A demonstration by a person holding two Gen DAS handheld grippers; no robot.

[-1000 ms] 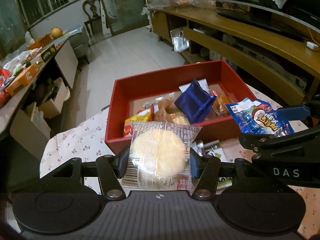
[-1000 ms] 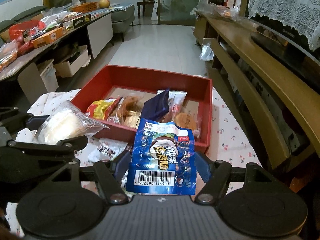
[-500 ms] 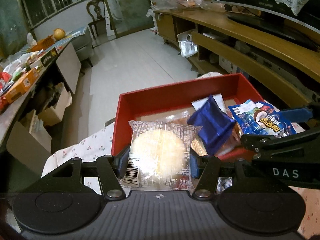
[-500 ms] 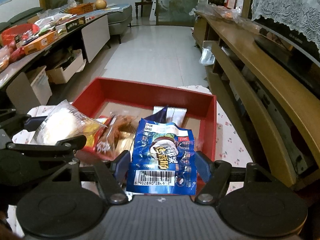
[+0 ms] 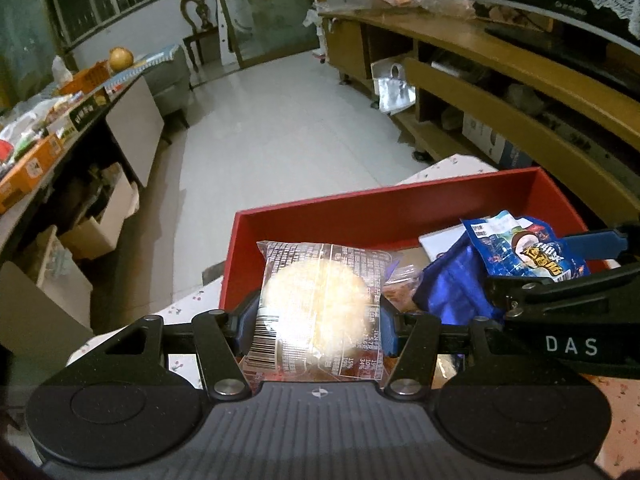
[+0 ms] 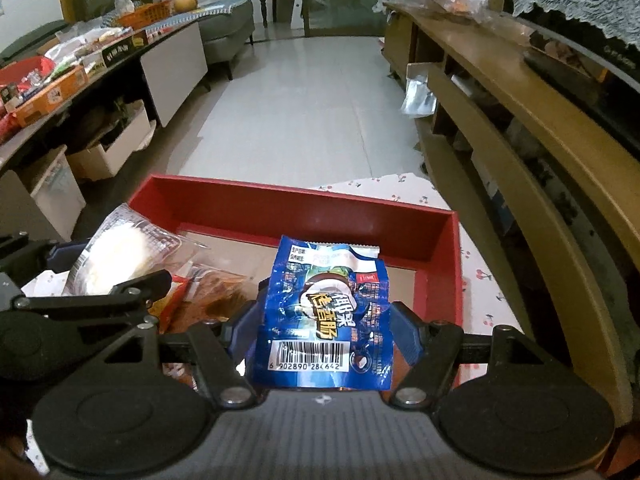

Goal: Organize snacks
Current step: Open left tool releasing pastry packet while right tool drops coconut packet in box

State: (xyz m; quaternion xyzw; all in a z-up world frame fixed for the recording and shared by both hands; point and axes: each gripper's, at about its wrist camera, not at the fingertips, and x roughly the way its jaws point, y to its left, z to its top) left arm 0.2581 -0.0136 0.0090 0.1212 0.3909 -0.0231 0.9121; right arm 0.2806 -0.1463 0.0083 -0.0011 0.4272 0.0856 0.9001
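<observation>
My left gripper [image 5: 316, 320] is shut on a clear-wrapped round white cake [image 5: 320, 308] and holds it over the left part of the red box [image 5: 360, 216]. My right gripper [image 6: 324, 332] is shut on a blue snack packet [image 6: 328, 312] and holds it over the right part of the red box [image 6: 304, 208]. Each gripper shows in the other's view: the cake [image 6: 116, 264] at left, the blue packet [image 5: 524, 248] at right. The box holds several snacks, among them a dark blue pouch [image 5: 452, 288] and orange-brown packets [image 6: 216, 292].
The box sits on a cherry-print tablecloth [image 6: 480, 280]. A long wooden TV cabinet [image 6: 520, 128] runs along the right. A cluttered counter [image 6: 60, 80] with boxes stands at left. Tiled floor [image 5: 288, 128] lies beyond the table's far edge.
Both grippers have moved forward with their snacks, from in front of the box's near wall to above its inside. Both grips are unchanged.
</observation>
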